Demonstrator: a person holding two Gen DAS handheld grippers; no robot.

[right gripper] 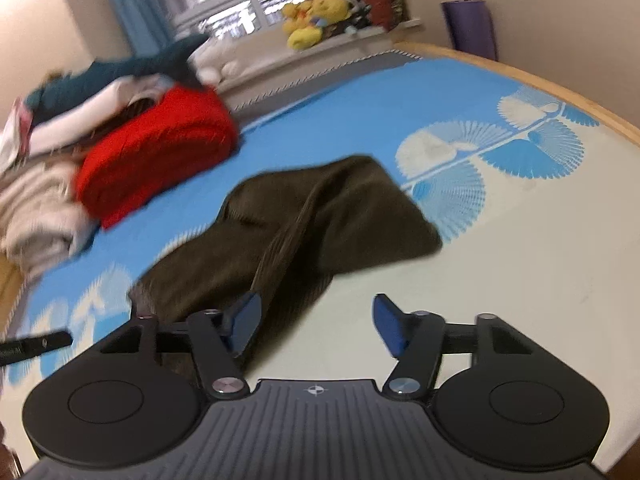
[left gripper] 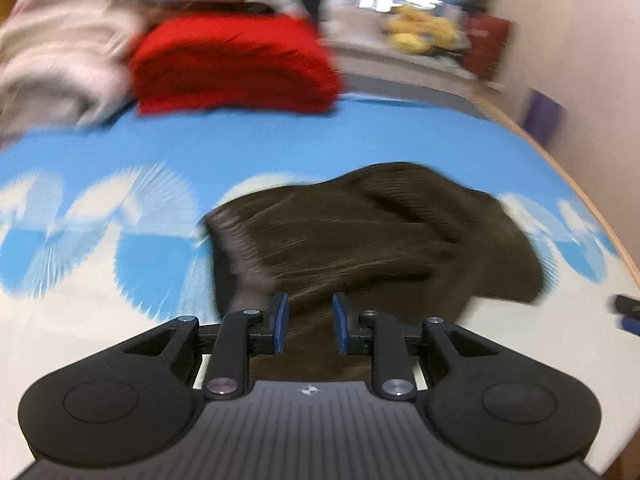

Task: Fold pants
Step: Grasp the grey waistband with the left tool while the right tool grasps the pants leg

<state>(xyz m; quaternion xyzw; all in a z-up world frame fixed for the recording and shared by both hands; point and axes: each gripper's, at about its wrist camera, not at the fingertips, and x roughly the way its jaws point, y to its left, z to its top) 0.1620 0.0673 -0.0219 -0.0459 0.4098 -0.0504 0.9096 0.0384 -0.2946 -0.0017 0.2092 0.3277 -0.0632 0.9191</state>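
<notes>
Pants (left gripper: 372, 236): dark brown corduroy, one pair, lay bunched and partly folded on the bed sheet (left gripper: 248, 148), near the front edge, with a raised ridge of fabric running lengthwise in the right wrist view (right gripper: 288, 232).

Left gripper (left gripper: 308, 322): positioned over the near end of the pants; blue pads stood a narrow gap apart with brown fabric showing between them; the blur left it unclear whether the pads pressed on the cloth.

Right gripper (right gripper: 316, 326): jaws stood well apart; left pad over the near edge of the pants, right pad over bare sheet; nothing clamped.

Bed sheet: blue with white fan-shaped prints, cream band along the front.

Red folded garment (left gripper: 236, 66): lay behind the pants, well apart from them, at the edge of a pile.

Pile of clothes (right gripper: 44, 200): beige, white and teal items, heaped beside the red garment.

Yellow plush toys (right gripper: 316, 16): sat on the window ledge beyond the bed.

Purple roll (right gripper: 470, 26): stood against the wall.
</notes>
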